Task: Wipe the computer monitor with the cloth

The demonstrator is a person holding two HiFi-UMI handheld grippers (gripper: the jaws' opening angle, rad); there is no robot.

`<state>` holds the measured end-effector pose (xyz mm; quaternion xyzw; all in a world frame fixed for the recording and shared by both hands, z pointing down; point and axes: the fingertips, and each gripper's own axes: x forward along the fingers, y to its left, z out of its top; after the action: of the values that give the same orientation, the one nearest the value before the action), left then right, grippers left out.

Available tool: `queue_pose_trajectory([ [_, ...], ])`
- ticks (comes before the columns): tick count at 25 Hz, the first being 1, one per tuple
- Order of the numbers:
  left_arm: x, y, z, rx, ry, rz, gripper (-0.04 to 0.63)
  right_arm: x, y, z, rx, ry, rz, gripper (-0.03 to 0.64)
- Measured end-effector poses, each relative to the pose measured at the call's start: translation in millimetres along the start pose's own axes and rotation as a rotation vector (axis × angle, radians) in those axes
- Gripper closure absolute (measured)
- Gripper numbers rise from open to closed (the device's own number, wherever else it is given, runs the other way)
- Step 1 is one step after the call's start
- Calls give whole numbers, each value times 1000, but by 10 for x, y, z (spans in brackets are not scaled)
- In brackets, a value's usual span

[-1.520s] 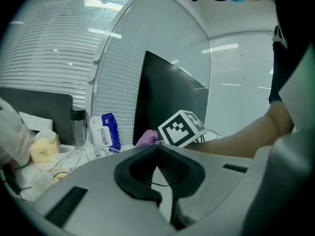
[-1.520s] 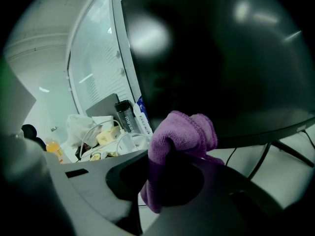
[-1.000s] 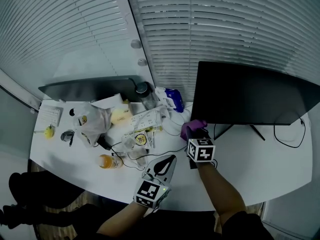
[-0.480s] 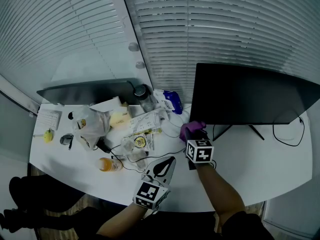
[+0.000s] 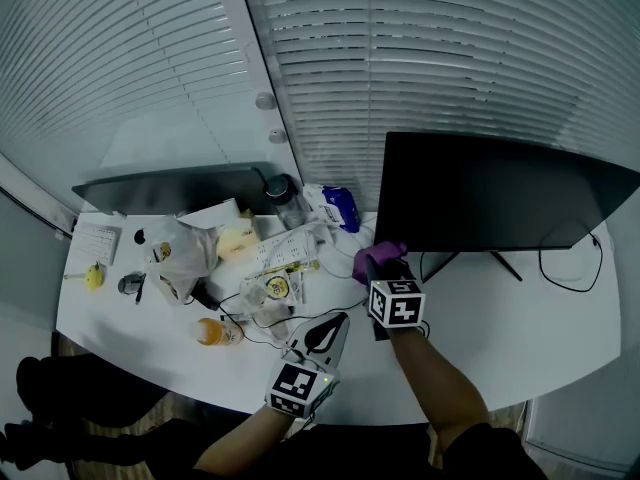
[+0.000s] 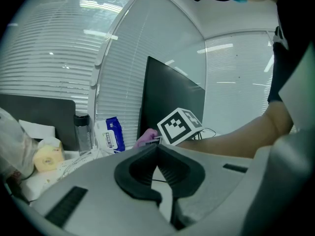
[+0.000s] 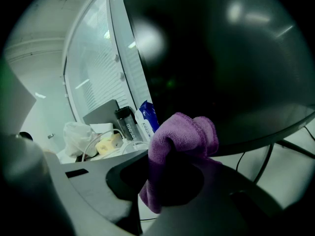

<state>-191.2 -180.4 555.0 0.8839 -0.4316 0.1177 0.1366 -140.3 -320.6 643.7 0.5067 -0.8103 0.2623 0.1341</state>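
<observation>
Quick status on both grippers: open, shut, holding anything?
Left gripper: shut, nothing between its jaws.
Right gripper: shut on the purple cloth.

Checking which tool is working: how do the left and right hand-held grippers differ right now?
The right hand-held gripper is shut on the purple cloth; the left hand-held gripper is shut, empty. The right one is by the monitor's lower left corner; the left one is nearer the desk's front edge. Both carry a marker cube.
</observation>
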Motion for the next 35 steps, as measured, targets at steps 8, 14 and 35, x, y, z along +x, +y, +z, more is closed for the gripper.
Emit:
queue_pose_trajectory([
  [8, -35, -18, 214, 7, -51, -6, 591, -245, 197, 535, -36, -90, 26, 557],
  [14, -77, -44, 577, 25, -90, -23, 591, -487, 344, 986, -69, -135, 28, 557],
  [35, -58, 29, 1373, 97, -252, -46, 591, -978, 761, 2195, -177, -314, 66, 556],
])
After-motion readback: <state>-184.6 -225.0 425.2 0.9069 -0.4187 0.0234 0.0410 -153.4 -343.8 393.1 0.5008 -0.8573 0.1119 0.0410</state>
